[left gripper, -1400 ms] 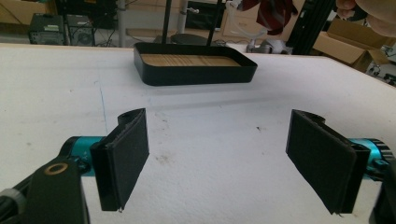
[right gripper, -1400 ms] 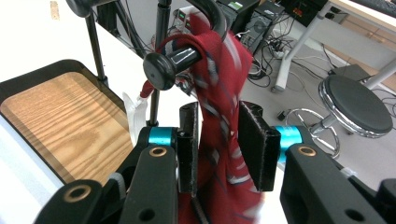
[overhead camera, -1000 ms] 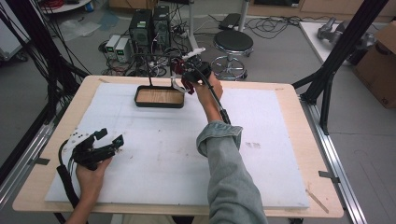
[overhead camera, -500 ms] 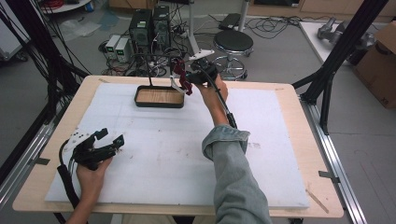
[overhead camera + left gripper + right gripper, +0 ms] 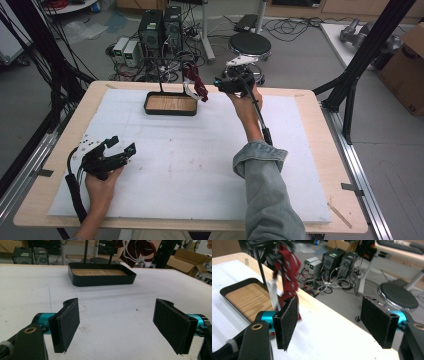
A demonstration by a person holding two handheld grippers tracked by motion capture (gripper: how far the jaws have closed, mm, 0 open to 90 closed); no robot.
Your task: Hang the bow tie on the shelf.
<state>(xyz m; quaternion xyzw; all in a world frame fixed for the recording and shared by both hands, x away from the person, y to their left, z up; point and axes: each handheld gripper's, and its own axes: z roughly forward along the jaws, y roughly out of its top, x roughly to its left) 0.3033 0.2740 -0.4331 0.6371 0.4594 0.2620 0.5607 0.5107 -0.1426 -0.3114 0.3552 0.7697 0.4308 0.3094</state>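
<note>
A dark red striped cloth [image 5: 196, 85] with a white tag hangs from a thin black stand [image 5: 161, 70] that rises over a black tray [image 5: 170, 112] with a wooden floor, at the table's far edge. My right gripper [image 5: 214, 84] is open just right of the cloth, nothing between its pads. In the right gripper view the cloth [image 5: 288, 275] dangles blurred behind the left pad of that gripper [image 5: 332, 322], beside the tray [image 5: 234, 287]. My left gripper [image 5: 122, 145] rests open on the white mat near the front left. The left gripper view puts this gripper [image 5: 120, 325] facing the tray [image 5: 100, 281] and the cloth [image 5: 140, 248].
A white mat [image 5: 200, 165] covers most of the wooden table [image 5: 310, 100]. Beyond the far edge stand a round black stool [image 5: 249, 46], computer towers [image 5: 160, 25] and tangled cables on the floor. A cardboard box [image 5: 405, 55] sits at the right. Black frame struts flank both sides.
My right gripper has drawn back to the right, away from the red cloth, which is now left hanging from the stand. The left gripper has stayed put.
</note>
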